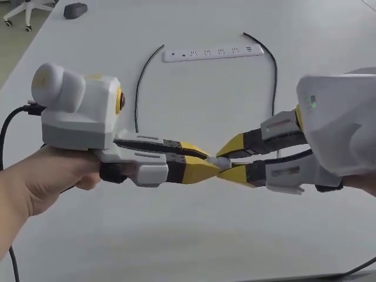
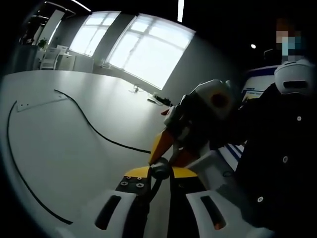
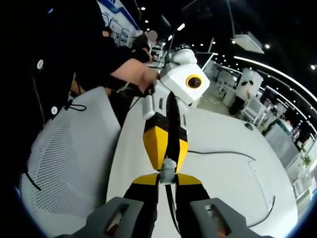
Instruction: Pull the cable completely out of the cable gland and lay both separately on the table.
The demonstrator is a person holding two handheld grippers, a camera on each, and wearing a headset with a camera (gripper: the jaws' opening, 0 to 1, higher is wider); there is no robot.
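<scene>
Above the white table [image 1: 194, 229] the two grippers meet tip to tip. A small grey cable gland [image 1: 224, 164] sits between the tips. My left gripper [image 1: 214, 164] comes in from the left, shut on the gland [image 2: 161, 170]. My right gripper [image 1: 230, 164] comes in from the right, jaws closed on the black cable [image 3: 172, 206] just behind the gland [image 3: 168, 170]. The cable [image 1: 274, 76] runs back across the table in a long curve.
A white power strip [image 1: 213, 53] lies at the far side, with its black cord [image 1: 138, 88] trailing toward me. A dark grey object [image 1: 74, 10] rests at the far left corner. A mesh chair [image 3: 64, 158] stands beside the table.
</scene>
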